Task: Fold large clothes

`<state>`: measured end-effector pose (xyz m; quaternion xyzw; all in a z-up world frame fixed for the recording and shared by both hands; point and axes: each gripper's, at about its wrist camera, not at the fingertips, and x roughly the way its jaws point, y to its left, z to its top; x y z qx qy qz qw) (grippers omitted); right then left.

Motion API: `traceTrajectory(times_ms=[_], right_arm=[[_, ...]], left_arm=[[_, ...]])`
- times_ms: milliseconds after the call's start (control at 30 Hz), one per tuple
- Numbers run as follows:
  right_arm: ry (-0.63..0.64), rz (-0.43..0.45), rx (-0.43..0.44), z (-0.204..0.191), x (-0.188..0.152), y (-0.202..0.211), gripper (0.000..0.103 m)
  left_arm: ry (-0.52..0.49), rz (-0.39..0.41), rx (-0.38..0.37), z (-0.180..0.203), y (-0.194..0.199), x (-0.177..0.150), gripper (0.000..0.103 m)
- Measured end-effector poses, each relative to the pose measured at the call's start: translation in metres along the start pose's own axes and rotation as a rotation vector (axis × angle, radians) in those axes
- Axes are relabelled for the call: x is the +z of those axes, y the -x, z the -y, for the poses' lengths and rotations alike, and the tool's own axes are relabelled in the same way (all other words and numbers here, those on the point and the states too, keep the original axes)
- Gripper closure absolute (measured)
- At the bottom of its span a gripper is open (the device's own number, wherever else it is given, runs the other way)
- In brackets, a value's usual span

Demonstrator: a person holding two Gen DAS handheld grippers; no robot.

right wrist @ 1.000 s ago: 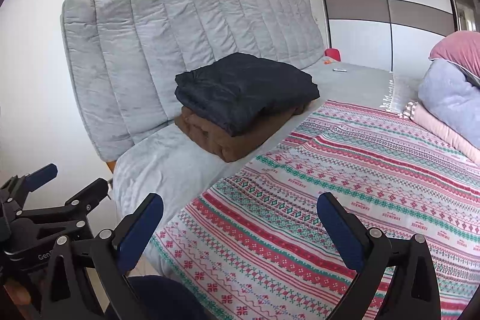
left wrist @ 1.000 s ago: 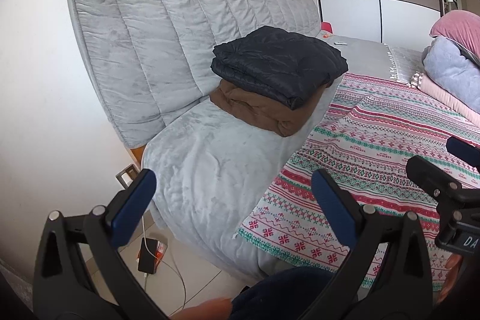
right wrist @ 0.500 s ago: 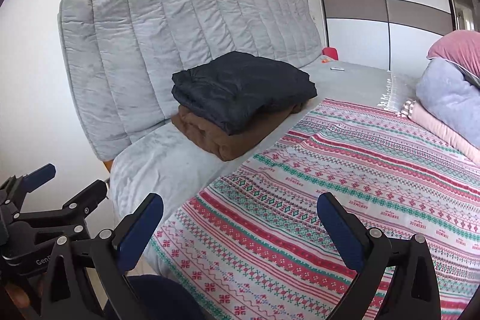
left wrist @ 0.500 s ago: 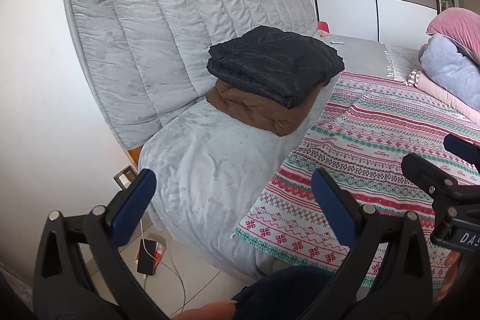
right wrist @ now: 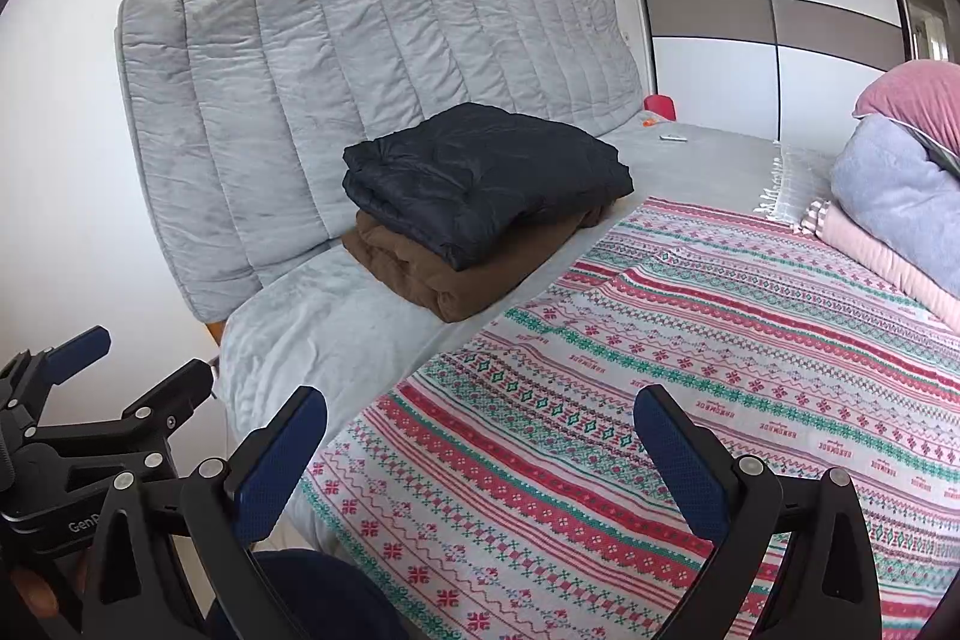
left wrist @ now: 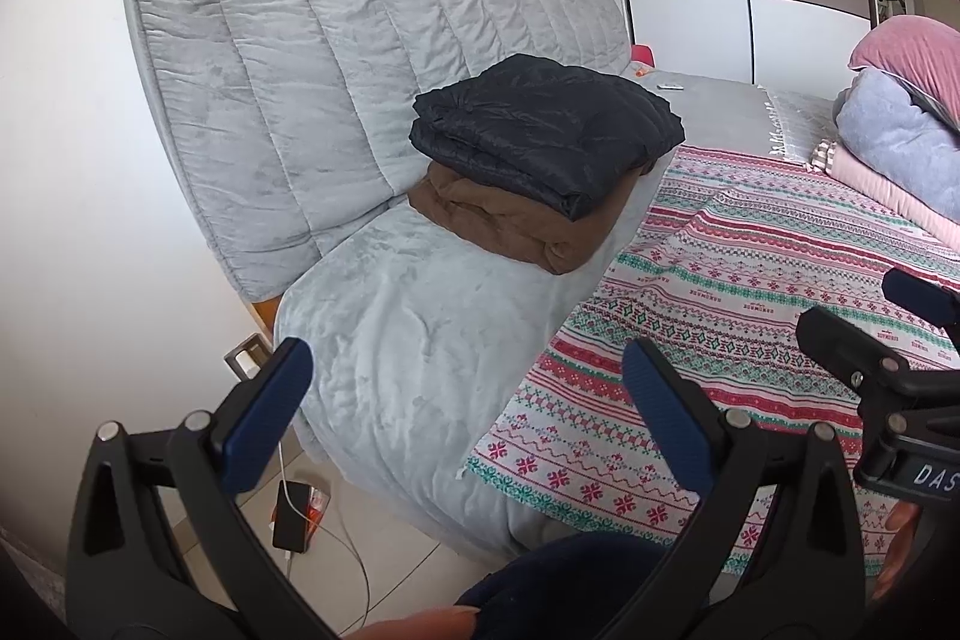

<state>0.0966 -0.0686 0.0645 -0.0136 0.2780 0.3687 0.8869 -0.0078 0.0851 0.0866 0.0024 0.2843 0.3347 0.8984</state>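
Presently both claws hang empty off the near edge of the bed [right wrist: 384, 340]. The left claw [left wrist: 462, 412] is spread wide; the right claw [right wrist: 480, 454] is likewise spread, gripping nothing. A folded black jacket [right wrist: 480, 178] lies squarely on a folded brown garment [right wrist: 444, 274], the stack resting on the grey bed cover near the padded headboard [right wrist: 360, 58]. A patterned red-and-green blanket [right wrist: 690, 370] lies flat just beside it. Bundled items, possibly bedding [right wrist: 900, 196], sit at far right.
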Motion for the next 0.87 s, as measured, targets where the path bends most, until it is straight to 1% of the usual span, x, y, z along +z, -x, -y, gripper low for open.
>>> traceTrajectory(times_ms=[867], right_arm=[[0.006,-0.002,-0.005,0.0015,-0.0007,-0.0022,0.000]], left_arm=[[-0.003,-0.003,-0.009,0.0024,-0.0024,-0.0005,0.000]])
